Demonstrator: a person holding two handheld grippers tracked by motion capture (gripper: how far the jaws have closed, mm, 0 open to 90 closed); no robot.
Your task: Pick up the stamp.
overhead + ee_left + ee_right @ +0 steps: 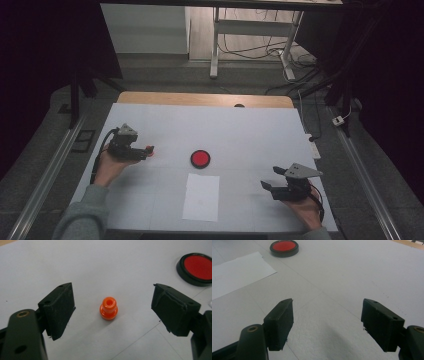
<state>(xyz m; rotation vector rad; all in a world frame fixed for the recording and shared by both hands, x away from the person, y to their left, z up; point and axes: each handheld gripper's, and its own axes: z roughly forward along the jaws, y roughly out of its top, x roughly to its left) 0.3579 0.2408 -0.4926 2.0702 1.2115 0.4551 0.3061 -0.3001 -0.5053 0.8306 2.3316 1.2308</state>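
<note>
In the left gripper view, a small orange peg (108, 308) is seen standing upright on the white tabletop (120, 270), between the two black jaws of the left tool (112, 312). The jaws are spread wide, and neither one touches the peg; a clear gap is left on both sides. The long axis of the peg is vertical, with the hole at its top turned upward, so it lies straight ahead of this tool and is already framed by it. From this it is judged that only closing of the jaws is needed for a grasp.

In the high view, the left tool (149, 150) is held at the left part of the tabletop. The right tool (272, 177) is held near the front right corner, well apart from the peg; its jaws are also spread, and nothing is between them. The left hand is clearly the nearer one.

Farther on, a white paper sheet (201, 197) lies flat, and beyond it a red round disc with a black rim (200, 158) is placed near the middle.
</note>
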